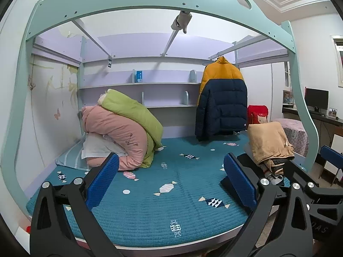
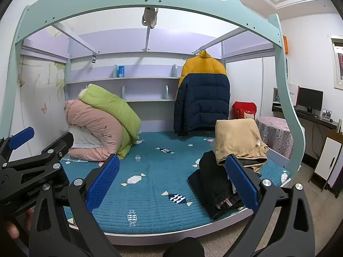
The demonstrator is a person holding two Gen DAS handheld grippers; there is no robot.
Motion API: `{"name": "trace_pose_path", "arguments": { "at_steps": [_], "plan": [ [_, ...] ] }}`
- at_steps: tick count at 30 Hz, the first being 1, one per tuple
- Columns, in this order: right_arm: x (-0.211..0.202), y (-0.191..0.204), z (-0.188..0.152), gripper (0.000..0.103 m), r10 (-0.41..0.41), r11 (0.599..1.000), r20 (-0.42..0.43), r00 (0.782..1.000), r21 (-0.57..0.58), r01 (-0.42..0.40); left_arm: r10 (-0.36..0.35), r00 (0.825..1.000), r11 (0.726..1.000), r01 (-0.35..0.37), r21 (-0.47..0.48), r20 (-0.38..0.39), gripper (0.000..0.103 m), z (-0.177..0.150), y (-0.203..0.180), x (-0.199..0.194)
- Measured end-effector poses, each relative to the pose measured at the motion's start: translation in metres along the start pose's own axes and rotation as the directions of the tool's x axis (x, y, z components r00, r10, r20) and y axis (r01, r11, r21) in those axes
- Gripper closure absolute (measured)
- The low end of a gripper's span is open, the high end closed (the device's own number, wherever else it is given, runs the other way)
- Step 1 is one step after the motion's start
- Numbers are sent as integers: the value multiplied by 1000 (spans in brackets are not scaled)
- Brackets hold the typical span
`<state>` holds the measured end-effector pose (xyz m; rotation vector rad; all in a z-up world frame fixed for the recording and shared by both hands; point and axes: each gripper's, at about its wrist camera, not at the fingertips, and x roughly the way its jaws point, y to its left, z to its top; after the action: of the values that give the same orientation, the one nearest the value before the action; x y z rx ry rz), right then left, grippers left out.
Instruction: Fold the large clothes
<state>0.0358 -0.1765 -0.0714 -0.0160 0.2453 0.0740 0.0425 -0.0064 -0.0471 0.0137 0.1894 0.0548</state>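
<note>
Puffer jacket hangs at the far side of the bed, both grippers held back, empty.

The yellow-and-navy puffer jacket [image 1: 221, 98] hangs from a rail at the back right of the teal bed mat [image 1: 150, 192], well beyond both grippers. The left gripper [image 1: 171, 184] and right gripper [image 2: 172, 182] hover near the bed's front edge, jaws spread wide, touching nothing. A tan folded garment [image 2: 238, 141] lies on dark folded clothes [image 2: 214, 188] near the right gripper; rolled quilts [image 1: 122, 128] sit far left.

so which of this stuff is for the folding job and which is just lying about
For the job: puffer jacket hanging on the rail; tan garment and black garment on the bed.

Lying about: pink quilt, green quilt, red bag, monitor.
</note>
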Motion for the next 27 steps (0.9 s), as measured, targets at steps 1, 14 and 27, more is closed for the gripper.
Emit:
{"name": "trace_pose_path", "arguments": {
  "at_steps": [1,14,27],
  "plan": [
    [0,-1,0,7,0,1000,0,1000,2,0,0,1000,1000,0,2,1,5,0,-1,0],
    [-3,-14,2,7,-32,999,10,999,22,32,-31,1000,1000,31,3,5,5,4,-15,5],
    [-3,-18,3,7,-40,999,5,999,32,40,-39,999,999,39,5,7,5,3,-22,4]
  ]
}}
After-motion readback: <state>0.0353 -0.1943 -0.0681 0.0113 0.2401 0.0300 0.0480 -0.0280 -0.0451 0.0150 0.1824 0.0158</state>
